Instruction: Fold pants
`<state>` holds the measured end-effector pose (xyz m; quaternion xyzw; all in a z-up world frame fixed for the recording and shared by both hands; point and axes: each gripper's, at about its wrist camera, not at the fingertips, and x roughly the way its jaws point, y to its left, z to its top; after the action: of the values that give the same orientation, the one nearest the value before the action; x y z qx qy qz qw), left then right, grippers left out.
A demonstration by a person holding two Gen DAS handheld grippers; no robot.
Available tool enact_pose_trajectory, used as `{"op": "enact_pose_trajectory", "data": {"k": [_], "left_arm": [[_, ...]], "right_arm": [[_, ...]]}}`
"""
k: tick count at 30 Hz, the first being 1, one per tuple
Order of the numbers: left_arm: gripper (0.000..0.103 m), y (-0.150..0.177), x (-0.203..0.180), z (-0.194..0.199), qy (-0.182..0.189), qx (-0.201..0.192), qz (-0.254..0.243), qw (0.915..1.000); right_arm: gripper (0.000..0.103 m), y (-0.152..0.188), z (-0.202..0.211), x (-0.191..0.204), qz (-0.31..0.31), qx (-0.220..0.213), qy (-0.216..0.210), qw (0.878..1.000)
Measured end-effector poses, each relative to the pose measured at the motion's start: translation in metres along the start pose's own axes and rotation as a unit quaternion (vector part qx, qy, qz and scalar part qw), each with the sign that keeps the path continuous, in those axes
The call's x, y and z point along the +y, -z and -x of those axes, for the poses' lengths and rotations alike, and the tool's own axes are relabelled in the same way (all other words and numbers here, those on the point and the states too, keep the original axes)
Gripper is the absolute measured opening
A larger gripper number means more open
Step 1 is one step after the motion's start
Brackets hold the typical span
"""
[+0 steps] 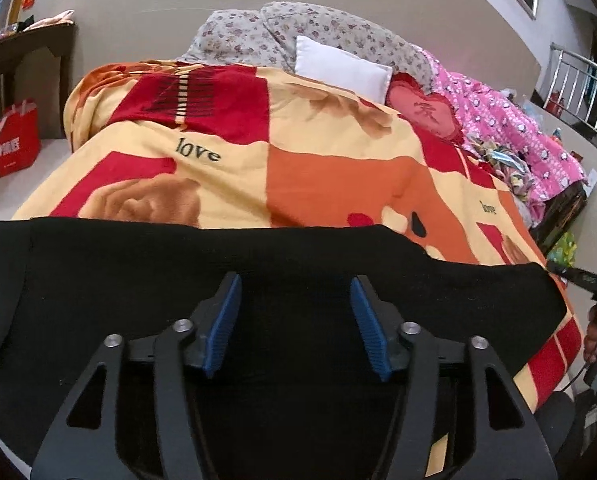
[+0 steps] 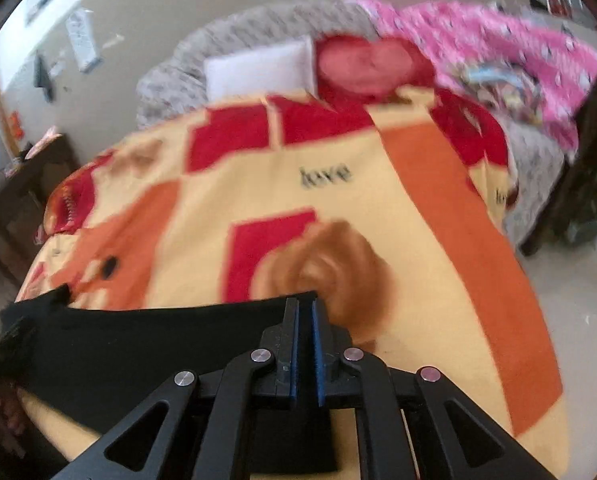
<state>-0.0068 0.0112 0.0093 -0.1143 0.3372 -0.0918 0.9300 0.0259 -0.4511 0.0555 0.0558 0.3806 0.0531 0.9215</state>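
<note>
Left gripper [image 1: 296, 300]: blue pads spread apart, nothing clamped, poised over black pants [image 1: 138, 280]. Pants lie flat across near edge of patterned bedspread [image 1: 318, 168]. Right gripper [image 2: 305, 312]: pads pinched on pants' edge [image 2: 138, 344]. Left wrist view alone shows red bag [image 1: 14, 140] on floor, metal railing [image 1: 578, 80]; right wrist view blurred.

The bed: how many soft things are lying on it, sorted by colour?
Black pants: 1
White pillow: 1
Red heart cushion: 1
Pink patterned quilt: 1
Grey floral quilt: 1
Yellow, orange and red blanket: 1
Total: 6
</note>
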Motion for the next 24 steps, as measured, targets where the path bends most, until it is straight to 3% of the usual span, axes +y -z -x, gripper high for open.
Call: {"op": "enact_pose_trajectory", "data": {"k": [2, 5, 6, 7, 9, 11, 12, 15, 20, 24], "left_arm": [[0.062, 0.000, -0.003, -0.001, -0.002, 0.001, -0.007, 1.0000], [0.067, 0.001, -0.006, -0.001, -0.003, 0.002, -0.014, 0.9999], [0.069, 0.001, -0.006, -0.002, 0.001, 0.002, -0.012, 0.9999], [0.071, 0.001, -0.006, -0.002, 0.004, 0.001, -0.011, 0.9999], [0.076, 0.001, -0.007, -0.002, 0.012, -0.002, -0.007, 0.9999], [0.080, 0.002, -0.007, -0.003, 0.018, -0.005, -0.005, 0.9998], [0.080, 0.003, -0.008, -0.003, 0.016, -0.008, -0.006, 0.9998], [0.080, 0.005, -0.009, -0.002, 0.014, -0.009, -0.009, 0.9998], [0.080, 0.006, -0.012, -0.001, 0.014, -0.009, -0.009, 0.9998], [0.080, 0.006, -0.010, 0.000, 0.017, -0.011, -0.006, 0.9998]], "right_arm": [[0.005, 0.013, 0.011, 0.025, 0.040, 0.008, -0.029, 0.999], [0.006, 0.044, 0.000, 0.039, 0.085, 0.072, 0.007, 0.994], [0.006, 0.051, -0.001, 0.037, 0.083, 0.064, 0.004, 0.994], [0.014, 0.053, 0.004, 0.035, 0.079, 0.046, -0.005, 0.996], [0.017, 0.052, -0.001, 0.027, 0.056, 0.057, -0.022, 0.997], [0.036, 0.050, -0.004, 0.023, 0.033, 0.068, -0.054, 0.996], [0.040, 0.050, -0.005, 0.025, 0.032, 0.071, -0.065, 0.995], [0.040, 0.051, 0.004, 0.038, 0.048, 0.081, -0.049, 0.994], [0.040, 0.051, 0.058, 0.014, -0.043, 0.012, -0.029, 0.999], [0.040, 0.071, 0.060, -0.010, -0.115, 0.017, -0.013, 0.993]]}}
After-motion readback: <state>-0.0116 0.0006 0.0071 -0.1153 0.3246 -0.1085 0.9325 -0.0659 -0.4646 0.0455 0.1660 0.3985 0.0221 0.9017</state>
